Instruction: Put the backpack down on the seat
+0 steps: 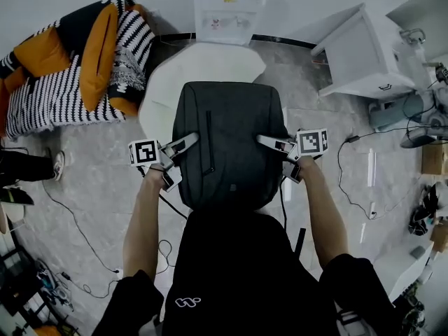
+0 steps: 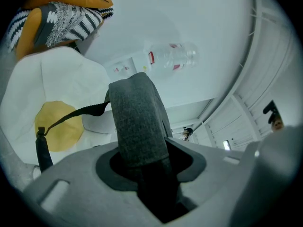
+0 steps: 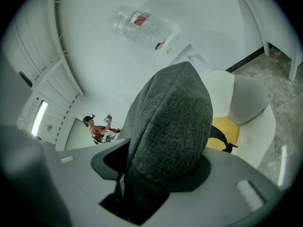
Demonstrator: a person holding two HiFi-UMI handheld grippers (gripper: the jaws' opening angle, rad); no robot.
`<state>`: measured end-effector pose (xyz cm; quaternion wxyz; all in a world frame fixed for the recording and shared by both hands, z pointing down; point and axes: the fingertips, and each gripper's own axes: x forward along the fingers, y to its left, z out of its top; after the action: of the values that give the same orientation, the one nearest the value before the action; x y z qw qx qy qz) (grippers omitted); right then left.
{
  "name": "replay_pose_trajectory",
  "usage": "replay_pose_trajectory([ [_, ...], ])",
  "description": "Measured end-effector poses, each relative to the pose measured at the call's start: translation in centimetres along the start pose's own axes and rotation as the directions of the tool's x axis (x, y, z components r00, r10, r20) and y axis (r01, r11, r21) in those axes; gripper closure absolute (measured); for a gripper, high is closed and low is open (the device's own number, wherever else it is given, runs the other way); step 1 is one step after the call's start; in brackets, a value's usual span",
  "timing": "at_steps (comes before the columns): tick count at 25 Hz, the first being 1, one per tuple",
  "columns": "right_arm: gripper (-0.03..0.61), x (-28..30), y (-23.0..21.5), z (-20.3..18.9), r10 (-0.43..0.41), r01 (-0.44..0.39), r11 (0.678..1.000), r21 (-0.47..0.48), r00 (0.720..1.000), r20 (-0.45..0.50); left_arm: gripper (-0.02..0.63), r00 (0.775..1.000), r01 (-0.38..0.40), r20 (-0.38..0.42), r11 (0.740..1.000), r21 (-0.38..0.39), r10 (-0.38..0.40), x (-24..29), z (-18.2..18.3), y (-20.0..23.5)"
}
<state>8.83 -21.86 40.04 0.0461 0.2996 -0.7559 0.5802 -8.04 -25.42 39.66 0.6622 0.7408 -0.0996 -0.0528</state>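
In the head view a dark grey backpack (image 1: 224,142) hangs in front of me over a white seat (image 1: 203,65). My left gripper (image 1: 187,143) is shut on the backpack's left edge and my right gripper (image 1: 266,143) on its right edge. The left gripper view has a fold of the backpack's grey fabric (image 2: 137,122) pinched between the jaws, a black strap (image 2: 71,115) trailing off it, and the seat's yellow cushion (image 2: 59,126) beyond. Grey fabric (image 3: 173,126) likewise fills the jaws in the right gripper view, beside the yellow cushion (image 3: 223,127).
A black-and-white striped sofa with orange cushions (image 1: 70,61) stands at the left. A water dispenser (image 1: 229,5) is against the wall behind the seat, and a white cabinet (image 1: 364,54) at the right. Cables (image 1: 84,240) lie on the floor. A person (image 3: 97,126) stands far off.
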Motion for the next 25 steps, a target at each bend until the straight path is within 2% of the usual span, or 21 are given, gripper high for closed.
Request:
replay_pose_trajectory([
  [3, 0.331, 0.5, -0.9, -0.3, -0.026, 0.026, 1.0, 0.01, 0.999, -0.024, 0.445, 1.0, 0.013, 0.015, 0.999, -0.038, -0.013, 0.4, -0.4, 1.0],
  [6, 0.331, 1.1, -2.2, -1.4, -0.033, 0.034, 0.999, 0.027, 0.999, -0.036, 0.445, 0.997, -0.078, 0.002, 0.997, -0.019, 0.078, -0.4, -1.2, 4.2],
  [9, 0.33, 2.1, -3.5, -2.1, -0.023, 0.025, 0.999, 0.044, 0.999, -0.037, 0.445, 0.998, -0.054, 0.012, 0.995, -0.081, 0.055, -0.1, -1.4, 4.7],
  [19, 0.328, 5.1, -8.9, -3.8, -0.004, 0.003, 0.999, 0.044, 1.0, 0.022, 0.445, 0.987, -0.157, -0.037, 0.988, 0.0, 0.157, -0.9, -0.9, 11.7],
  [22, 0.328, 6.0, -11.0, -4.7, 0.003, -0.005, 0.999, 0.048, 1.0, 0.031, 0.445, 0.988, -0.153, -0.035, 0.988, -0.015, 0.152, -0.4, -1.3, 13.6],
  [25, 0.328, 7.5, -12.6, -6.2, 0.005, -0.006, 0.998, 0.068, 1.0, 0.022, 0.445, 0.981, -0.19, -0.041, 0.982, -0.02, 0.189, -1.6, -2.1, 16.5],
])
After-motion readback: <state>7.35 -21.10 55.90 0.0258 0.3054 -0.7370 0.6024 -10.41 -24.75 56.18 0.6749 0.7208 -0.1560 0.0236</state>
